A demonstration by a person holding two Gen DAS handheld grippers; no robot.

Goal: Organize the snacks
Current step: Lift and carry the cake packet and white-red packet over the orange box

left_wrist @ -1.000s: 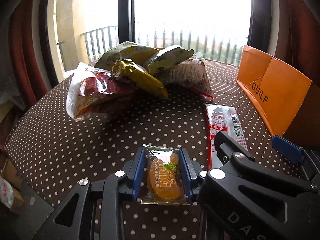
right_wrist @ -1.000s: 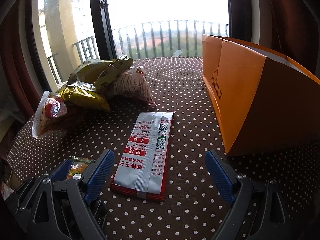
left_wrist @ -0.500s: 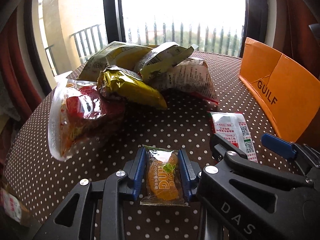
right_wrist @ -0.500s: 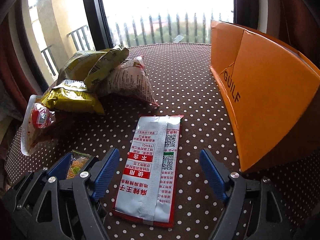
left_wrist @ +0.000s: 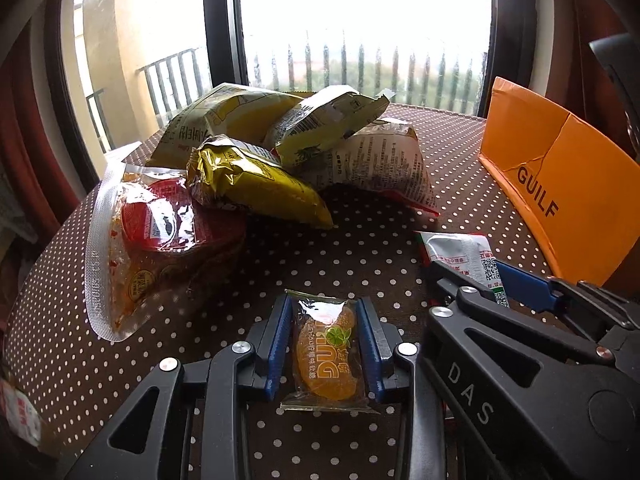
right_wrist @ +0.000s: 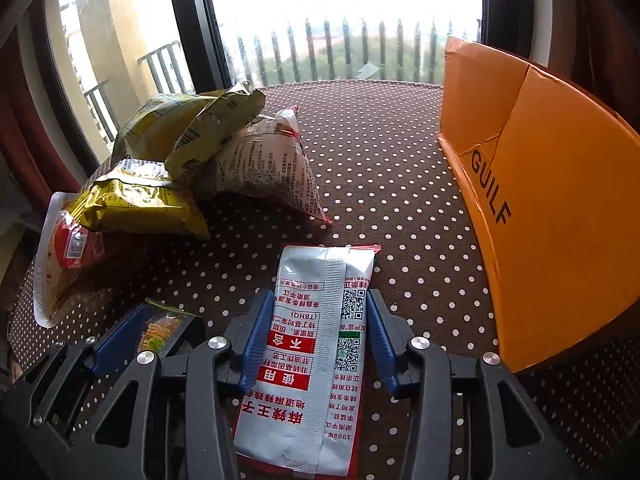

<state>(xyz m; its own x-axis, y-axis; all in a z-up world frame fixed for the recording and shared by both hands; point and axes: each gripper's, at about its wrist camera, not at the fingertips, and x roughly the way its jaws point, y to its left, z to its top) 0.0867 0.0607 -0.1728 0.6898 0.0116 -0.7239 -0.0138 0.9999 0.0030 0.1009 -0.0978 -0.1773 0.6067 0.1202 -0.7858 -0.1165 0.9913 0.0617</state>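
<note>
Brown polka-dot table (right_wrist: 380, 168) carried a snack-bag pile (left_wrist: 280, 152), vacuum-sealed red pack (left_wrist: 160, 240), silver-red sachet (right_wrist: 316, 344) w/ QR code, orange GUILF box (right_wrist: 560, 216) at right.

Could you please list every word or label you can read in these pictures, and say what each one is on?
"GUILF": on the orange box.
"DAS": on the right gripper's black arm, seen from the left wrist view.
"DUK": partly readable on the orange candy packet in the left gripper.
"(TBHQ)" and red Chinese print: on the silver packet.
Chip bags' print: too small to read.
</note>
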